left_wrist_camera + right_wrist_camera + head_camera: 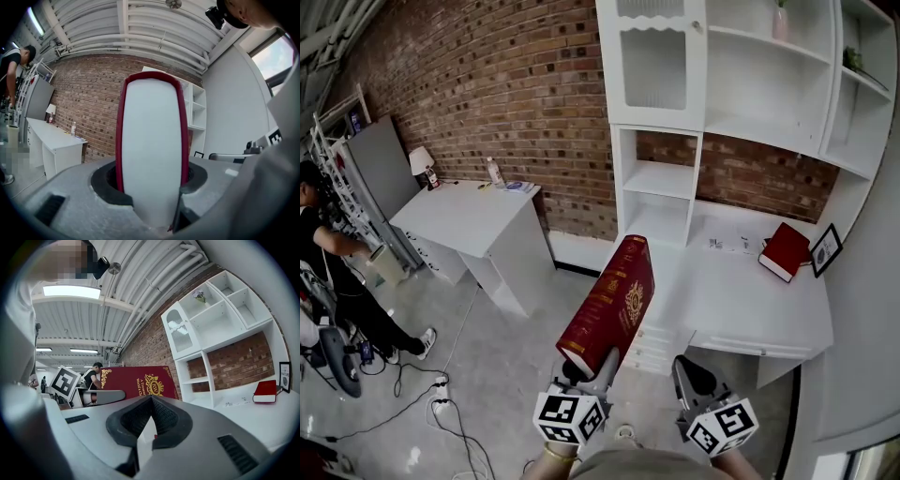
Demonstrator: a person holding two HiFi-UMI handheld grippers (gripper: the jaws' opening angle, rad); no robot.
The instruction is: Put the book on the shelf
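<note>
Cannot read gold lettering (602, 298) on the book (628, 272): too small. Lower end buried in the left gripper (152, 180). Most of the shelf unit (197, 112) blocked behind it. Person (323, 253) far left cropped by the edge.

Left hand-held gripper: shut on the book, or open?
Shut on the red book. In its own view the left hand-held gripper has both pads pressed against the covers, page edge between them.

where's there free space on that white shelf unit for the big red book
The two open cubbies under the glass door look bare, as does the desk top in front of the small red book. Crowded only at the back right, where that book lies beside the picture frame, with small papers nearby.
</note>
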